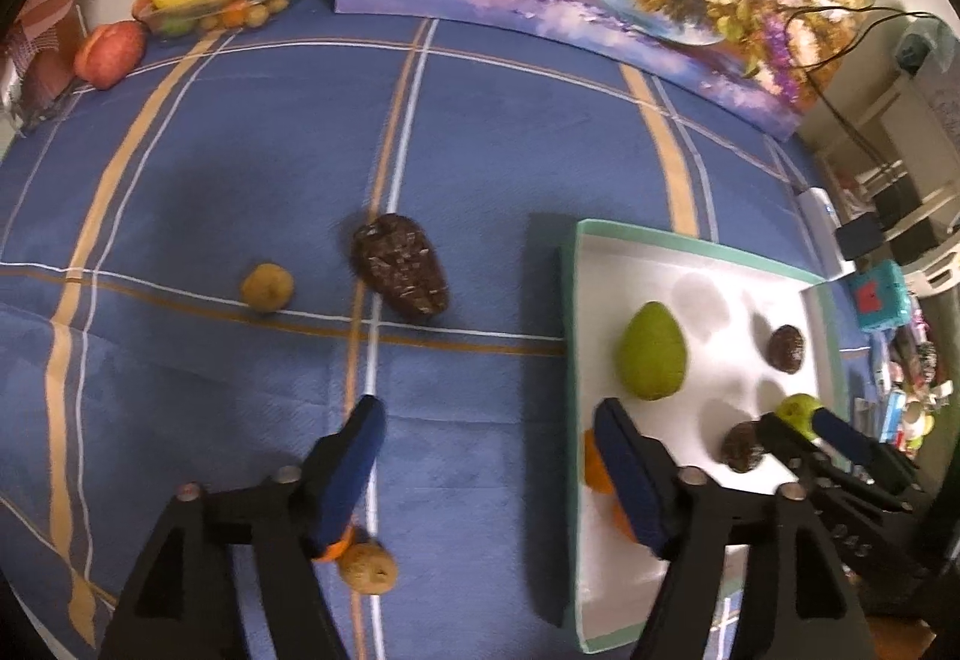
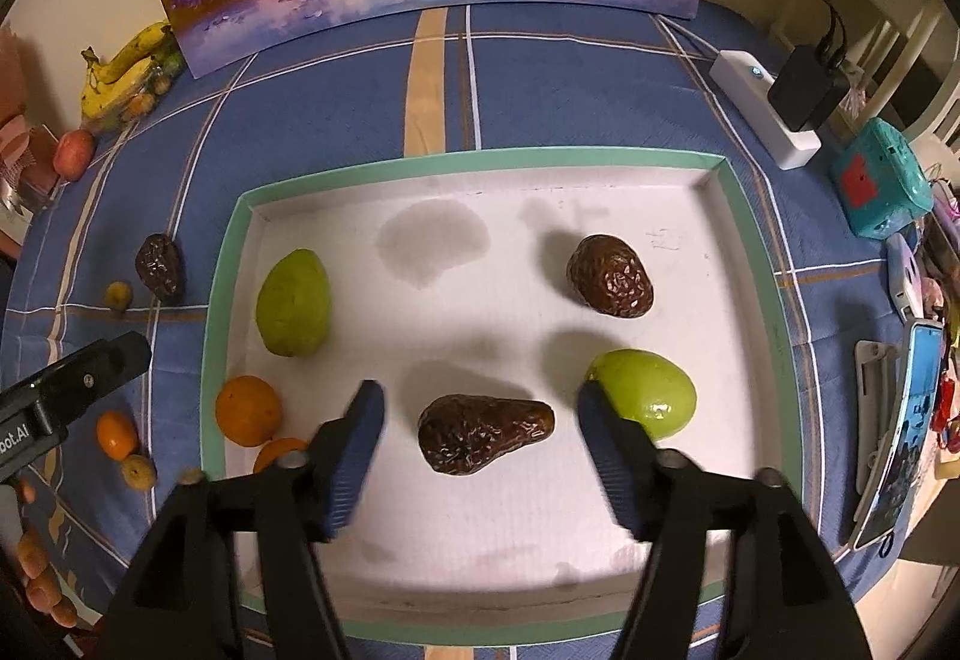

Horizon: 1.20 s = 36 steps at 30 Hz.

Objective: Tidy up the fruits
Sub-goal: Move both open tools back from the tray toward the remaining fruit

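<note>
brown, firm, bumpy-skinned avocado [image 2: 485, 433] in white tray [image 2: 744, 264], likely light, best pinched across its wide belly; right gripper [image 2: 480, 423] agape around it, left gripper [image 1: 489, 456] agape, empty.

Avocados [image 2: 485, 433] in tray [image 2: 480, 161] — bananas [image 2: 123, 69] behind-left

Dim, warm indoor light with a bluish cast; soft doubled shadows fall behind the fruit in the white tray [image 2: 744, 264]; heavy fisheye bending and black corners; both views slightly blurred, noisy.
</note>
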Available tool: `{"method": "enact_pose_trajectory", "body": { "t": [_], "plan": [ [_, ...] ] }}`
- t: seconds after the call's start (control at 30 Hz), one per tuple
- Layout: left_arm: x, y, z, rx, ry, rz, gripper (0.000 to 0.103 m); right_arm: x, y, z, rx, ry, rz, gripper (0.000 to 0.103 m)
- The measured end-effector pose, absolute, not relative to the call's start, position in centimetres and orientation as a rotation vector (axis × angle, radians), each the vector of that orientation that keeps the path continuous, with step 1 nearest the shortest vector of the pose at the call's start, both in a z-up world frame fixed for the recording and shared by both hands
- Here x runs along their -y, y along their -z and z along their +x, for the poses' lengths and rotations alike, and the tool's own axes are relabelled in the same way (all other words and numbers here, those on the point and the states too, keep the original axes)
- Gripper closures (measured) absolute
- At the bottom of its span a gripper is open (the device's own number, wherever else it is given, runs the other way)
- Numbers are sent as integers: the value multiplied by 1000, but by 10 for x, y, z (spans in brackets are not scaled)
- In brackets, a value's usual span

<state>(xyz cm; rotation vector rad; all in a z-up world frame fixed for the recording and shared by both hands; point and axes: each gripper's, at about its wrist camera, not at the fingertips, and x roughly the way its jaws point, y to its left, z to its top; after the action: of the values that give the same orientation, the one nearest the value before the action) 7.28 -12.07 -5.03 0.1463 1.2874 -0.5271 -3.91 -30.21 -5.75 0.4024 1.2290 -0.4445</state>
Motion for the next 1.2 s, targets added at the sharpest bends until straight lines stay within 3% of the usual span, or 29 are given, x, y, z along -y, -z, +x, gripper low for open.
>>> {"method": "enact_pose_trajectory", "body": {
  "t": [0.07, 0.17, 0.3, 0.4, 0.5, 1.2],
  "plan": [
    [118, 54, 75, -1291, 496, 160, 17, 302, 55, -39, -1223, 451, 401, 32],
    [113, 58, 78, -1292, 468, 166, 14, 305, 54, -39, -1217, 464, 402, 19],
    [109, 58, 80, -1282, 446, 173, 1, 306, 53, -40, -1201, 472, 409, 19],
    [107, 56, 81, -1267, 440, 179, 0, 305, 51, -40, -1192, 475, 405, 17],
    [106, 54, 81, -1260, 432, 185, 0, 305, 49, -40, -1172, 476, 404, 8],
    [61, 15, 109, -1156, 466, -26, 0, 297, 25, -36, -998, 490, 441, 8]
  ]
}}
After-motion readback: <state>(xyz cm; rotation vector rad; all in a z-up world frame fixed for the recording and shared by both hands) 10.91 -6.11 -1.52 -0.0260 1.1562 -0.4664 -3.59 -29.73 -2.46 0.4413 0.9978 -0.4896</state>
